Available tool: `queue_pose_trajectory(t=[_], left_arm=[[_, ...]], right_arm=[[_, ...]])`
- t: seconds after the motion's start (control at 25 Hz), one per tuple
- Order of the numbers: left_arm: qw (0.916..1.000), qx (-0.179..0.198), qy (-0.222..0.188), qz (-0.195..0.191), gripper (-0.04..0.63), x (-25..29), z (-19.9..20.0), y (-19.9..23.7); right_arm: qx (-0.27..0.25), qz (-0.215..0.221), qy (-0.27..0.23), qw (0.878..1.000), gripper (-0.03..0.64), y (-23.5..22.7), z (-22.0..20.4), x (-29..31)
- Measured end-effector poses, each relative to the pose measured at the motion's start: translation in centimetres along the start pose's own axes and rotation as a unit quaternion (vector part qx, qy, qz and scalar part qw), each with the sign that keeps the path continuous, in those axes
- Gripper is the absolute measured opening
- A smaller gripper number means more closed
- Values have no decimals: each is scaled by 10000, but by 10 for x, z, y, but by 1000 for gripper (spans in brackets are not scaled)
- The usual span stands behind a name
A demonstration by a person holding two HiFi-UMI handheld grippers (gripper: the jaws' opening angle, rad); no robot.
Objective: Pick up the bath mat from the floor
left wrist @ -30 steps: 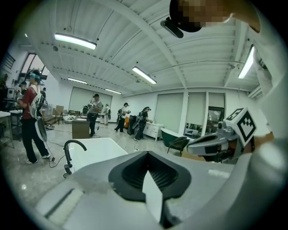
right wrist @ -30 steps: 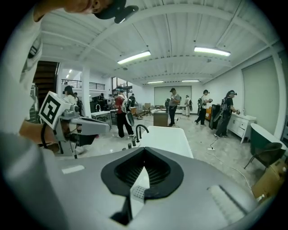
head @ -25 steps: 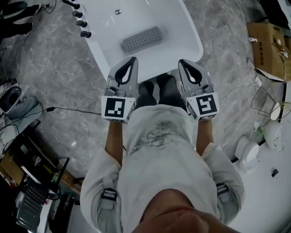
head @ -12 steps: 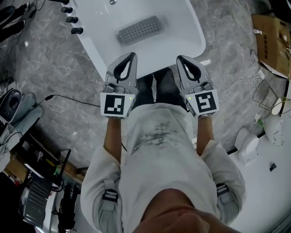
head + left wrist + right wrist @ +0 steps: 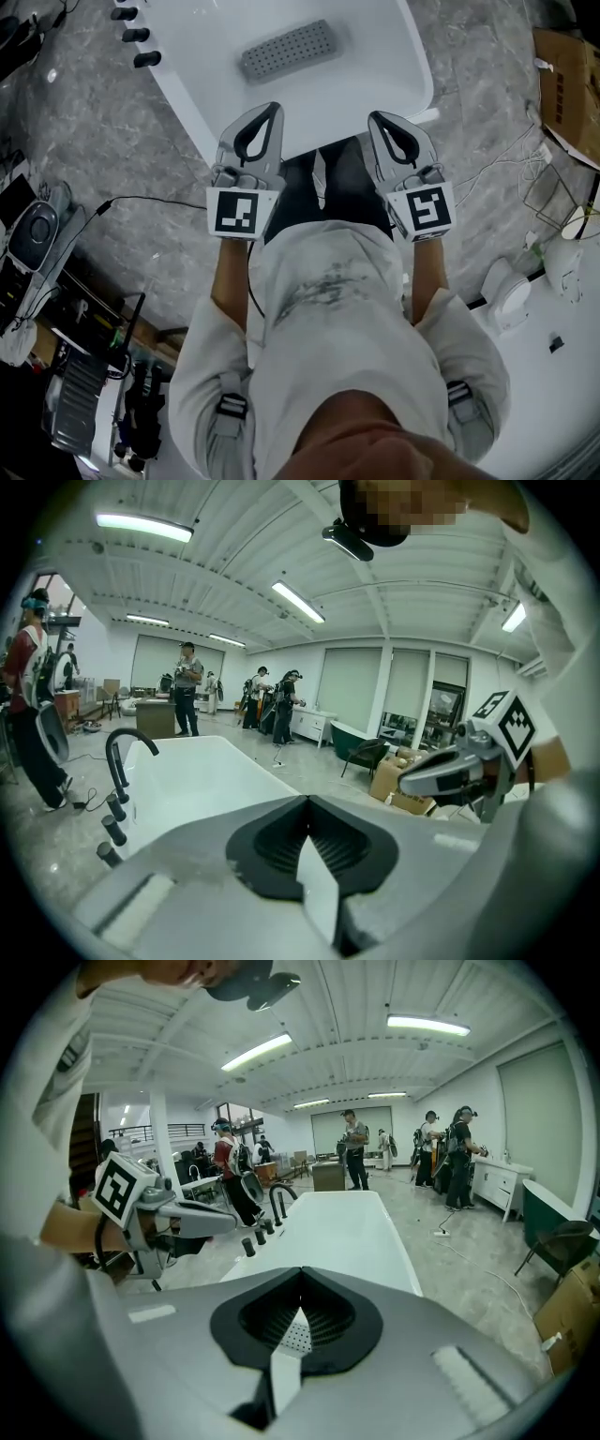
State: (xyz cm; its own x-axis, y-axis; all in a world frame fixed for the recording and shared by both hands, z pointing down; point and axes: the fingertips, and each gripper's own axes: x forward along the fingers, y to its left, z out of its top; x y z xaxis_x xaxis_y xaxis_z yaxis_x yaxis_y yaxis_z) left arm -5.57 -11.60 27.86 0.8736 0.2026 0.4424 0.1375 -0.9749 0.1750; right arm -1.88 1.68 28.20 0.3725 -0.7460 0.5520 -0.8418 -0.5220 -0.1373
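Note:
The bath mat (image 5: 288, 51) is a grey, perforated rectangle that lies inside the white bathtub (image 5: 384, 42), not on the floor. I stand at the near end of the tub and hold both grippers out level over its rim. My left gripper (image 5: 273, 107) is shut, with its tips together and nothing between them. My right gripper (image 5: 375, 118) is also shut and empty. The mat is ahead of both grippers and apart from them. In the right gripper view a dotted patch of the mat (image 5: 297, 1335) shows through the jaw opening, and the left gripper (image 5: 220, 1225) points in from the left.
Black tap knobs (image 5: 136, 36) line the tub's left rim. A cardboard box (image 5: 570, 80), a wire frame and cables lie on the marble floor at the right, with white devices (image 5: 511, 298) nearer. Equipment and cases crowd the left. Several people stand far off in the hall.
The tub and the mat have slid up and to the right in the head view. Both grippers stay shut and side by side, almost unmoved.

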Motion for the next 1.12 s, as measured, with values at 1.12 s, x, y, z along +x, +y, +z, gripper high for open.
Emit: queue_pose_trajectory(t=[1.12], left_arm=[[9995, 2, 280, -169, 3, 112, -88, 49]], right_arm=[[-271, 184, 127, 9994, 2, -50, -57, 134]])
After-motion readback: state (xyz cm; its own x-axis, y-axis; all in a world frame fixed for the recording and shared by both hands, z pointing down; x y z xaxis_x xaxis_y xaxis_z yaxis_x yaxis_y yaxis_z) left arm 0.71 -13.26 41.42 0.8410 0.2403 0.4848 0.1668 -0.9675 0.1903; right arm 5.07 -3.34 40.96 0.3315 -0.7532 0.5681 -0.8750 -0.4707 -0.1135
